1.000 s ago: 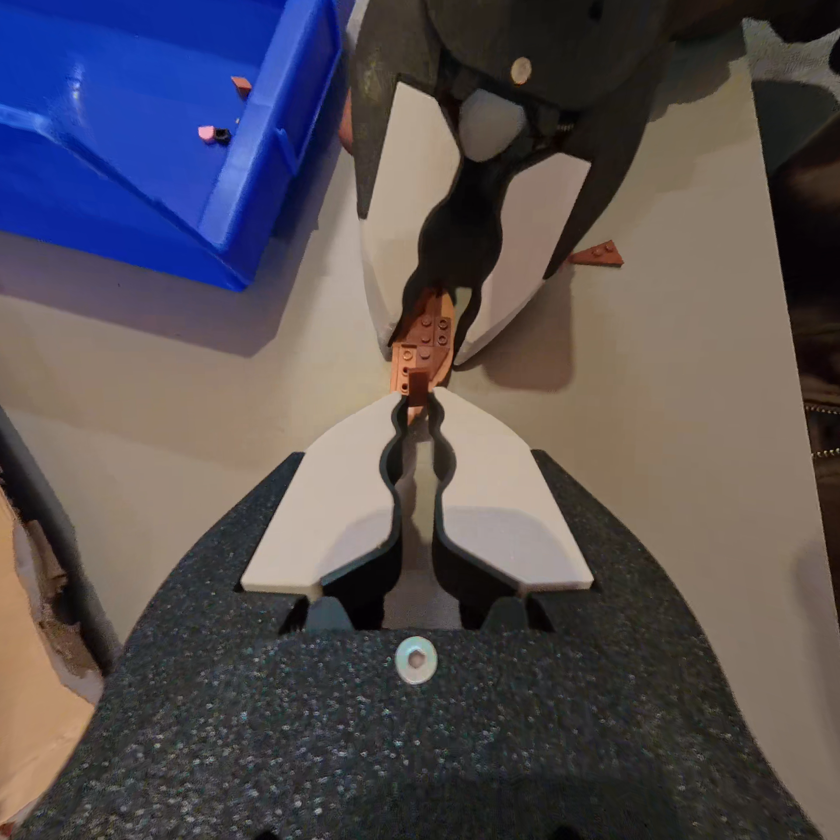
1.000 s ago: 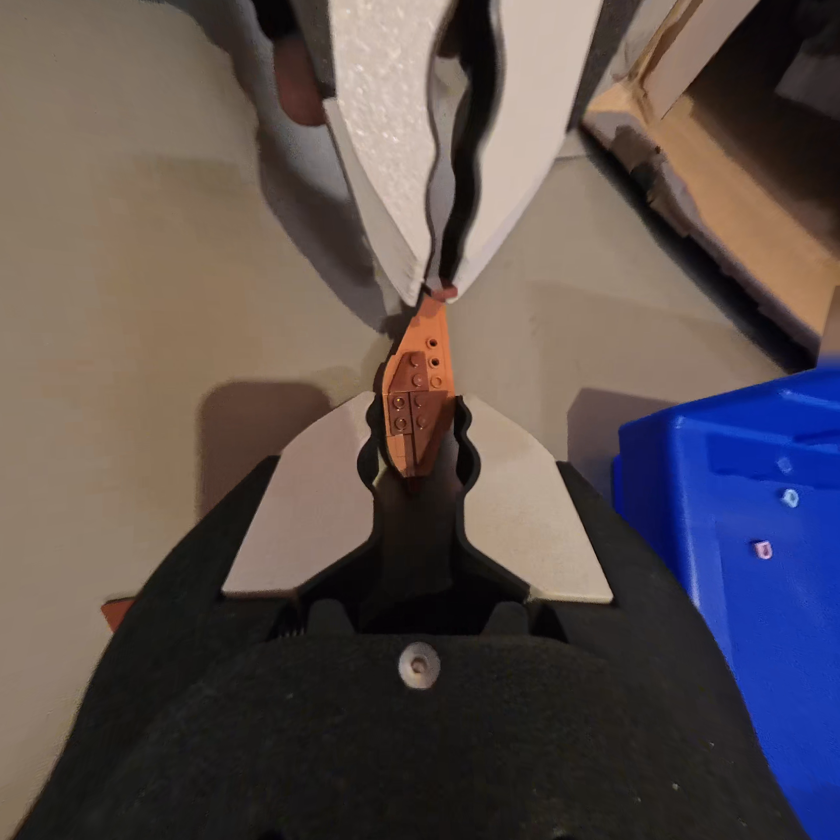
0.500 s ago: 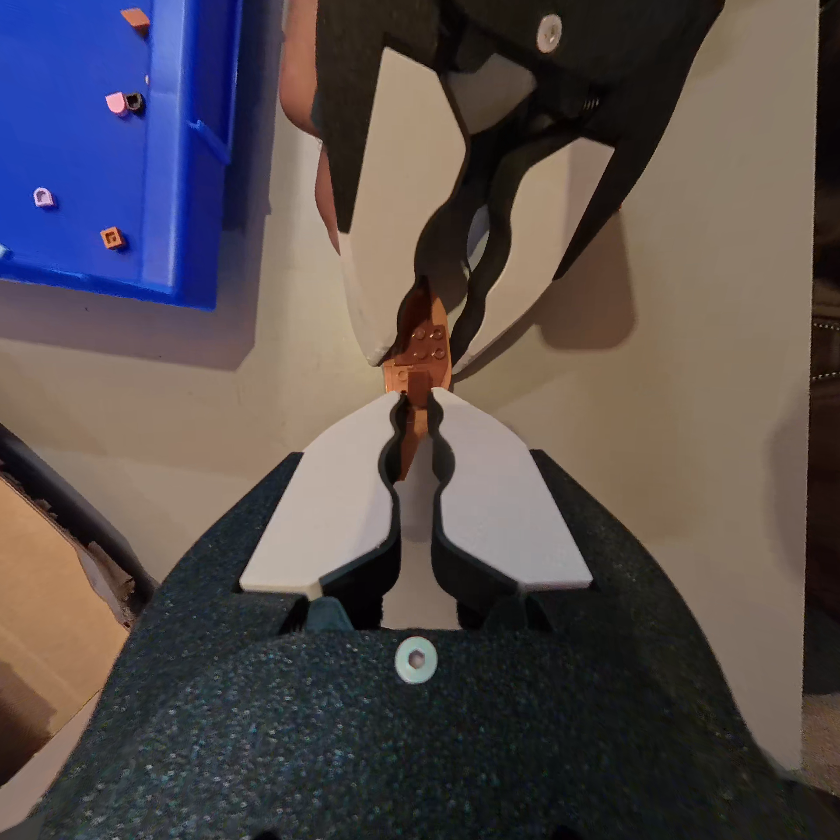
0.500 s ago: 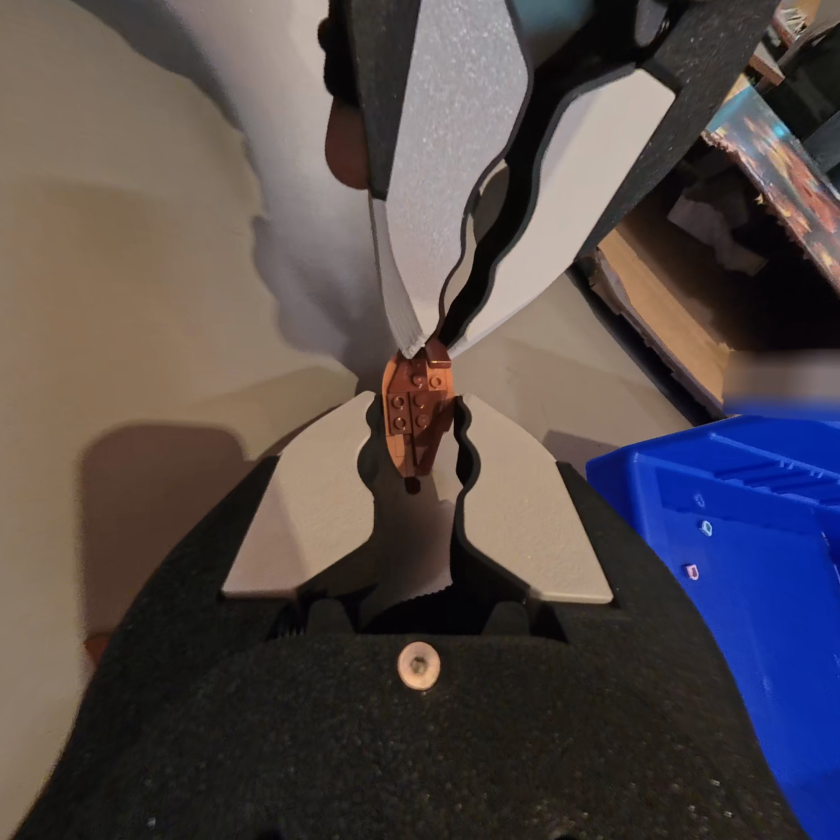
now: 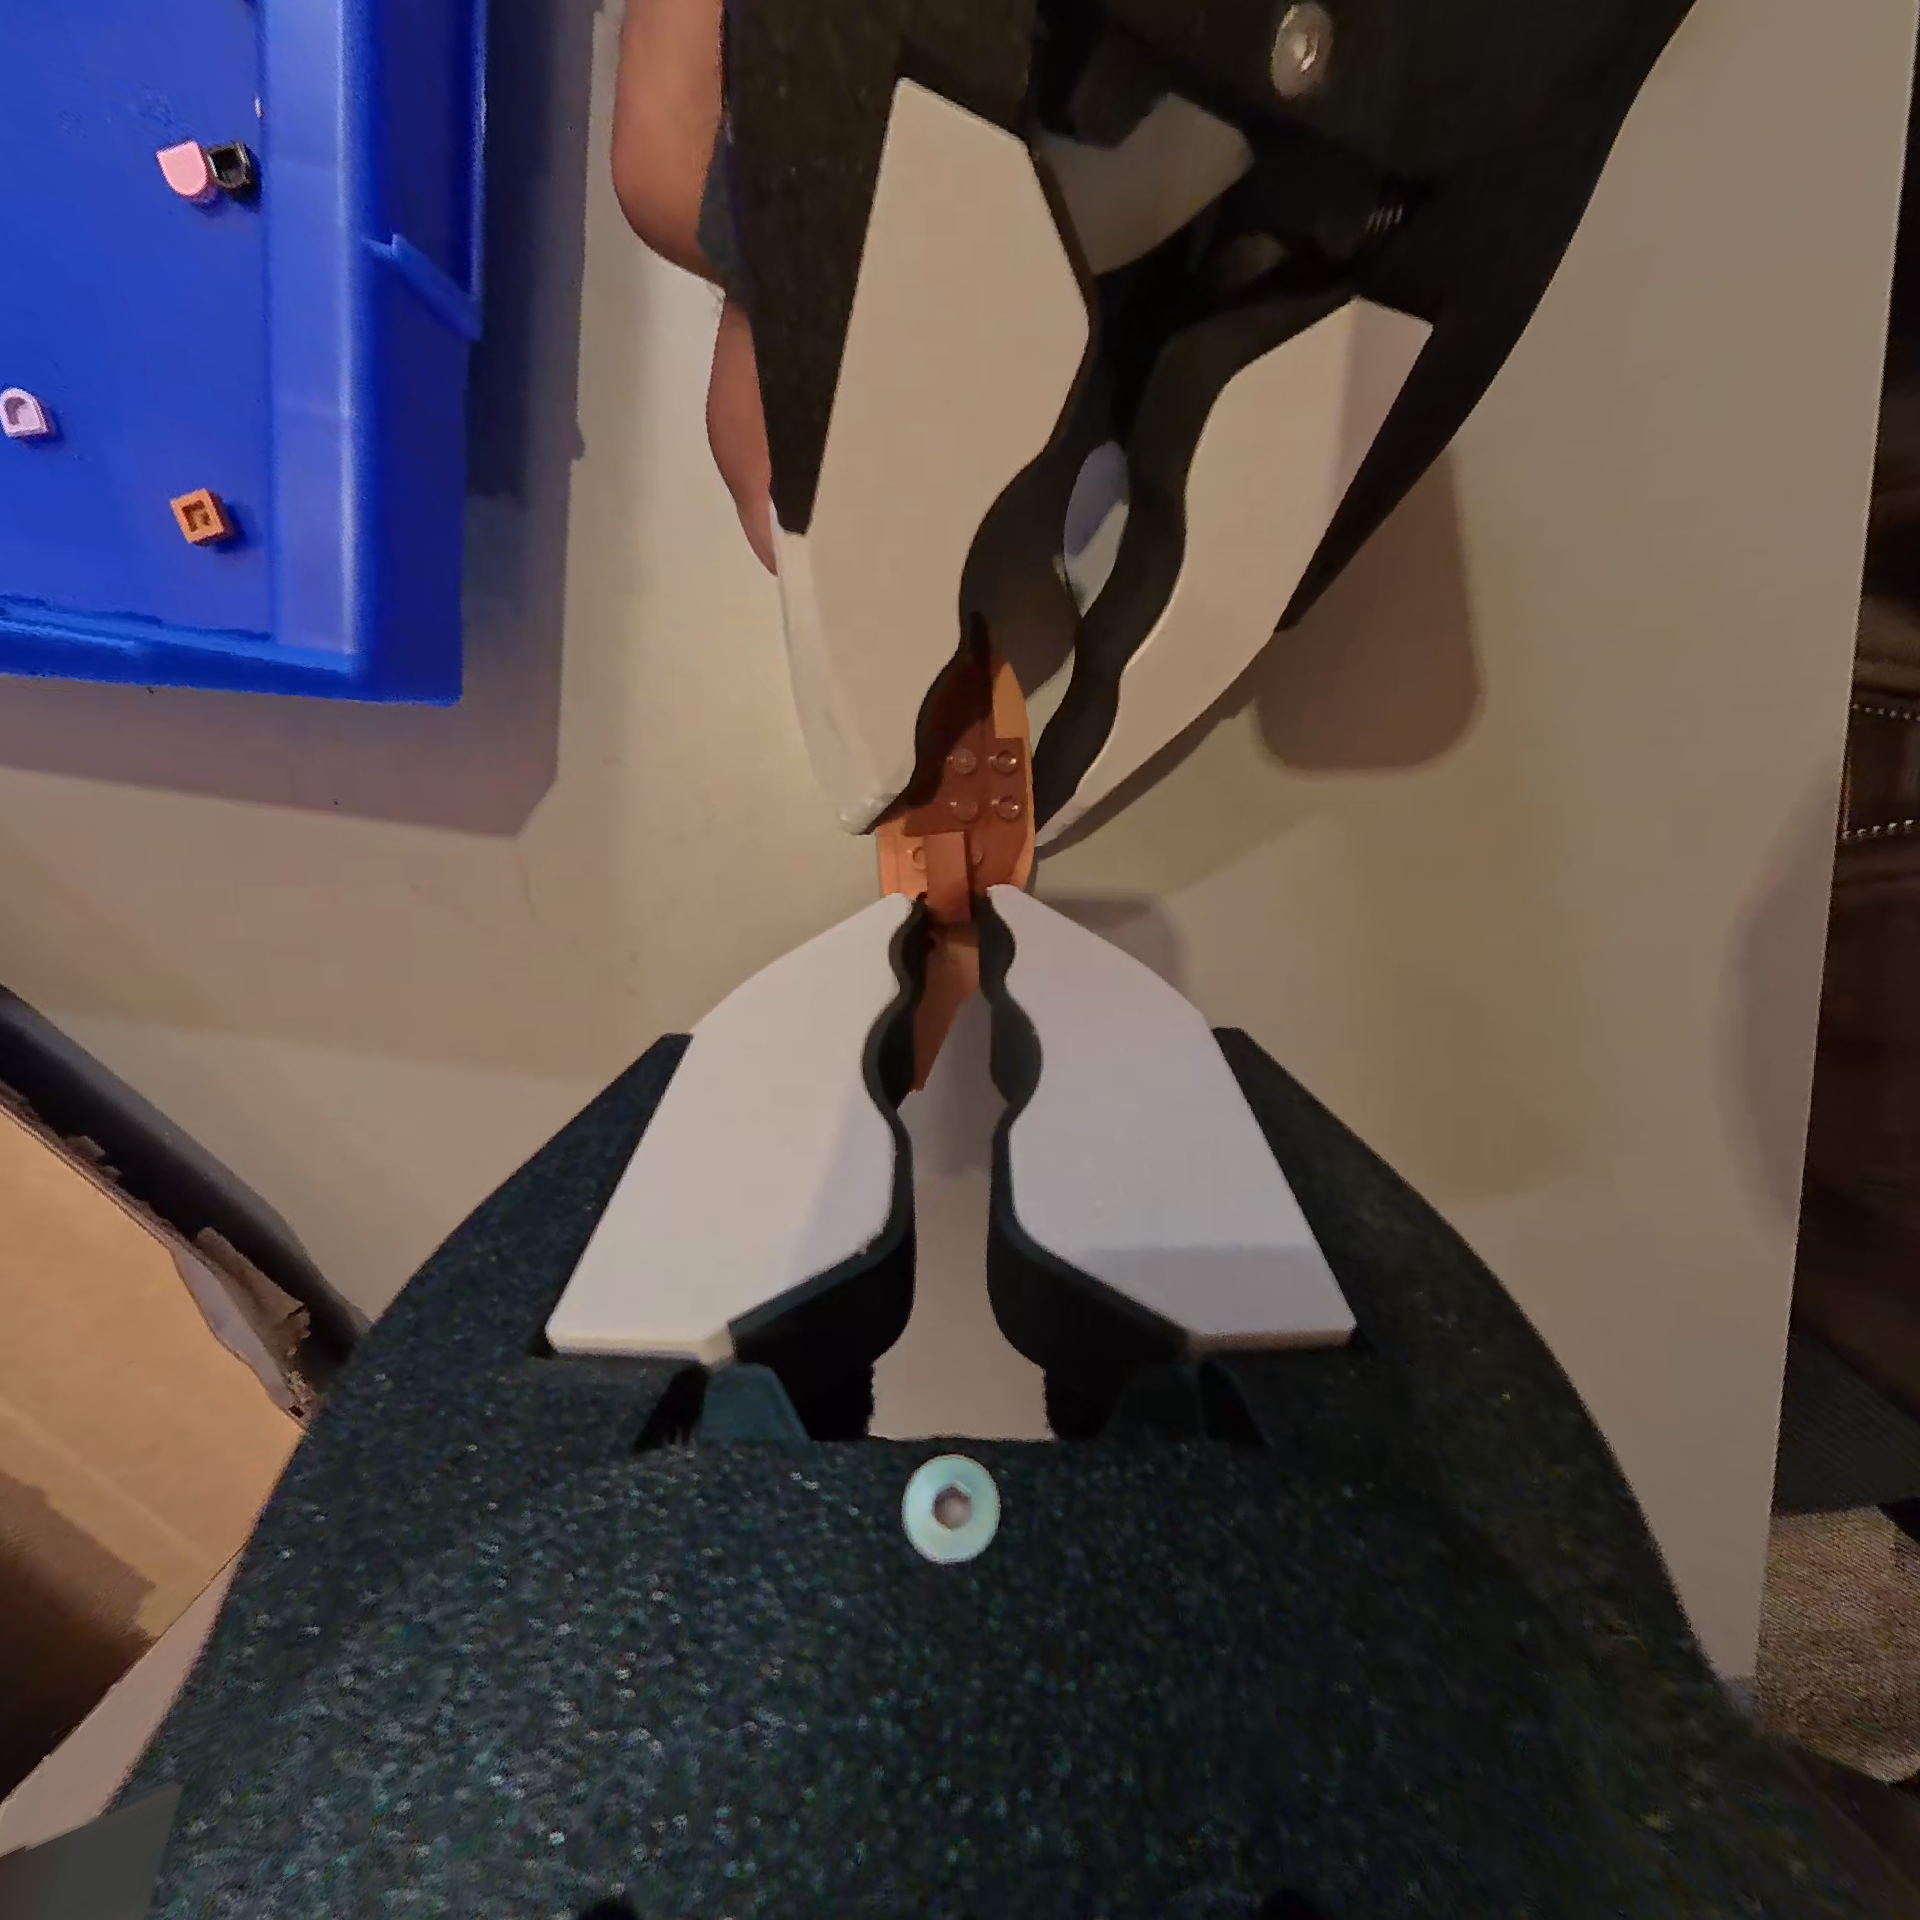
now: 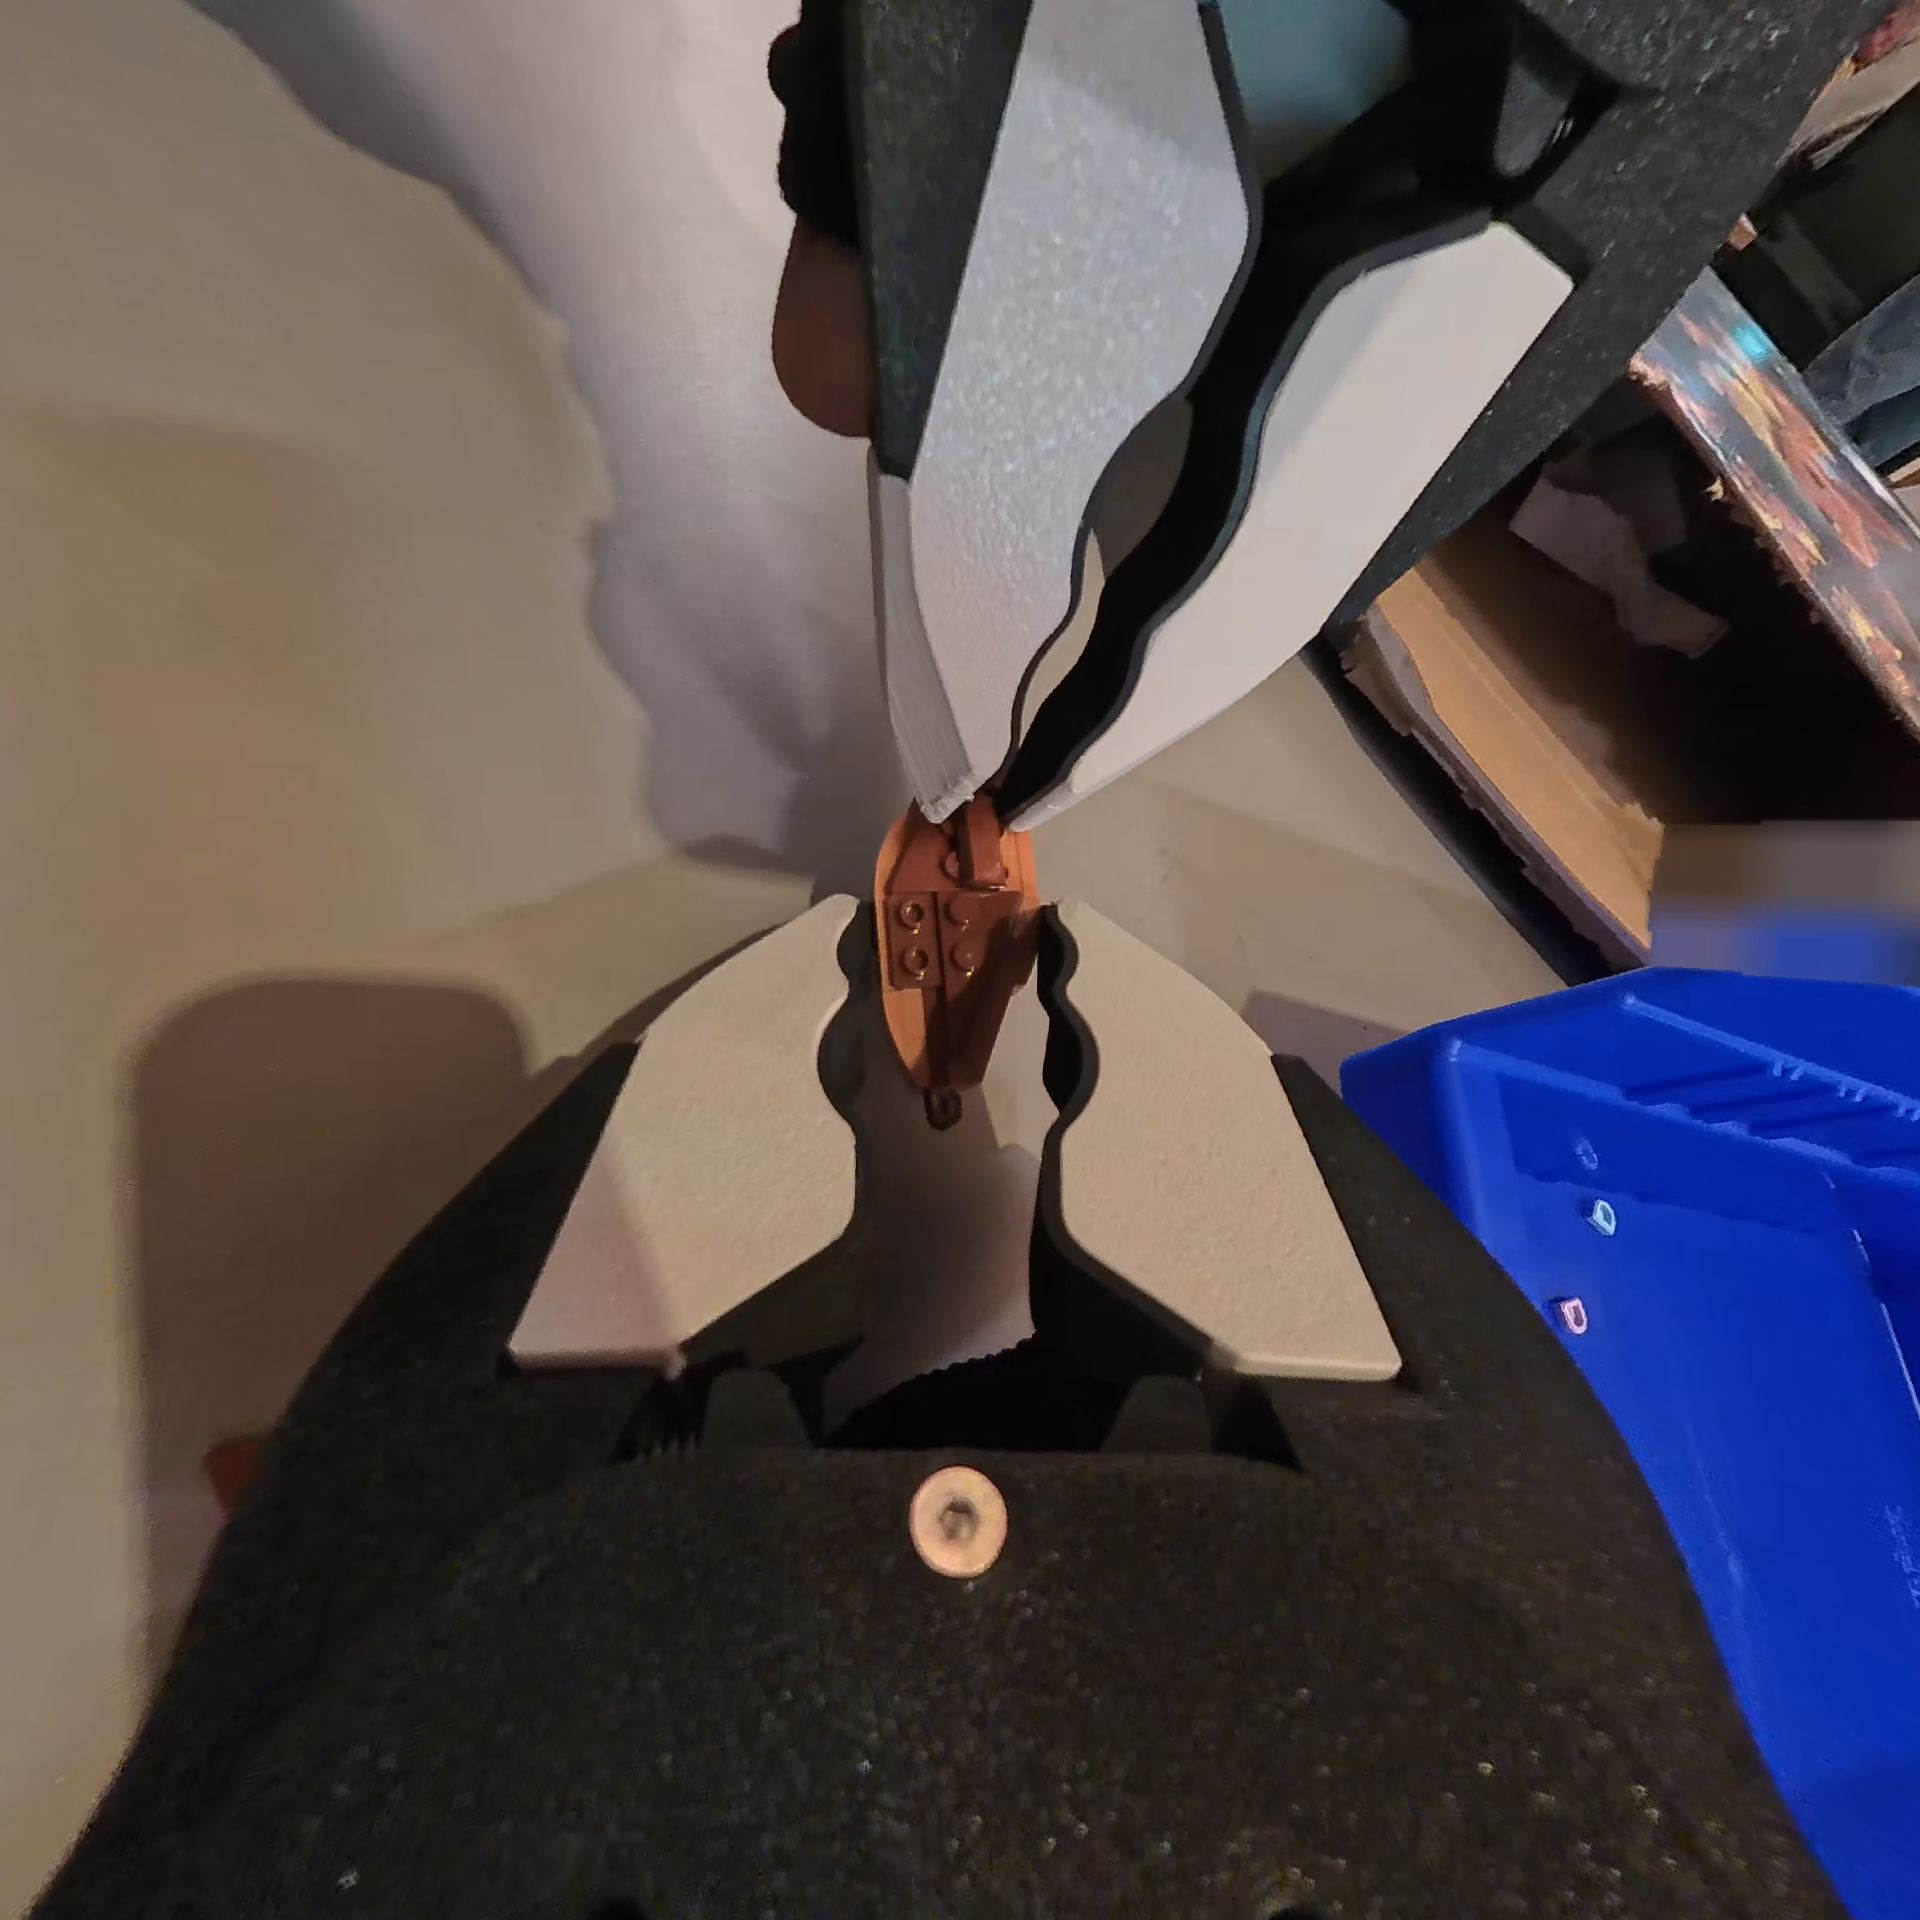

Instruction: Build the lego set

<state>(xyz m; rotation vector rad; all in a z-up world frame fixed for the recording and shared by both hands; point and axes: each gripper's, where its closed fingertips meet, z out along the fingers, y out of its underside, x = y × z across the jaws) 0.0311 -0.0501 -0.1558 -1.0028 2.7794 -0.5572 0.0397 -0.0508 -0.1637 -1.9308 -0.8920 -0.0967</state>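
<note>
The left claw (image 5: 951, 909) is clenched on a thin brown plate piece (image 5: 940, 997) that stands on edge between its pale fingers (image 5: 790, 1122), both tips pressing its sides. That piece meets the near end of a small brown brick assembly (image 5: 971, 805), a pointed, studded stack of orange-brown and darker plates held in the air above the pale surface (image 5: 1455, 1039). The right claw (image 6: 951, 920), coming from the opposite side, grasps the assembly's wider body (image 6: 940, 966), its fingers (image 6: 727, 1132) closed against the two long edges, with a small dark part (image 6: 943, 1110) hanging at the end nearest its camera. In the left wrist view a person's fingers (image 5: 665, 177) show beside the right claw's dark shell. To one side on the surface stands a blue bin (image 5: 312, 364) holding a few tiny loose bricks: a pink one (image 5: 185, 169) touching a black one (image 5: 231, 164), a pale one (image 5: 21, 412) and an orange one (image 5: 200, 516). Beyond the surface's edge, the right wrist view shows cardboard (image 6: 1538, 790) and a dark printed board (image 6: 1787, 457).
</note>
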